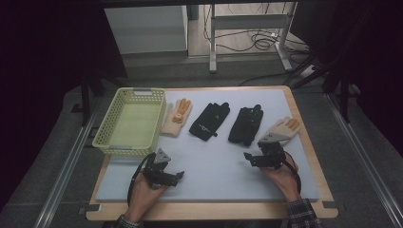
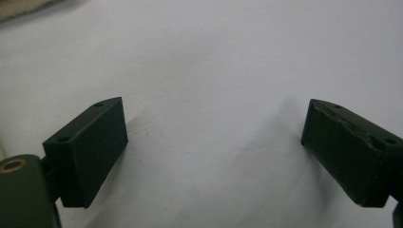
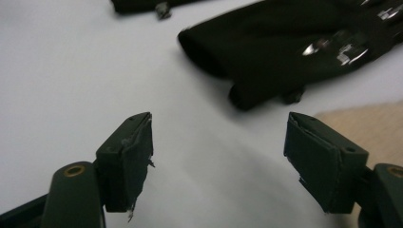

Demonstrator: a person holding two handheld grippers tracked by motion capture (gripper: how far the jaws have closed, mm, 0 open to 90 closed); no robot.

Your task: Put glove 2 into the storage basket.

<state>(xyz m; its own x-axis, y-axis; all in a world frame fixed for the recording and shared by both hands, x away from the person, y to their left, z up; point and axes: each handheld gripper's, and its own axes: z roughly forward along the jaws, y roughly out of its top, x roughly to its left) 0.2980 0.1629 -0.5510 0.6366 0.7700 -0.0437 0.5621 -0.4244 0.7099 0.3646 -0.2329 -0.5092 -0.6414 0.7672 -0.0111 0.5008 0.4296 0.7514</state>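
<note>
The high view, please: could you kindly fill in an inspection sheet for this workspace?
Surface: pale foam mat on a wooden board, flat.
Job's things: four gloves in a row: beige glove beside the basket, two black gloves, second beige glove at the right.
Clutter: yellow basket, nothing seen inside.
Grippers: left tongs open over bare mat; right tongs open, nothing between them, near the black glove's cuff.
Cables: one trailing from each gripper; loose leads on the floor behind.
Surroundings: metal stand legs, dark curtains.
</note>
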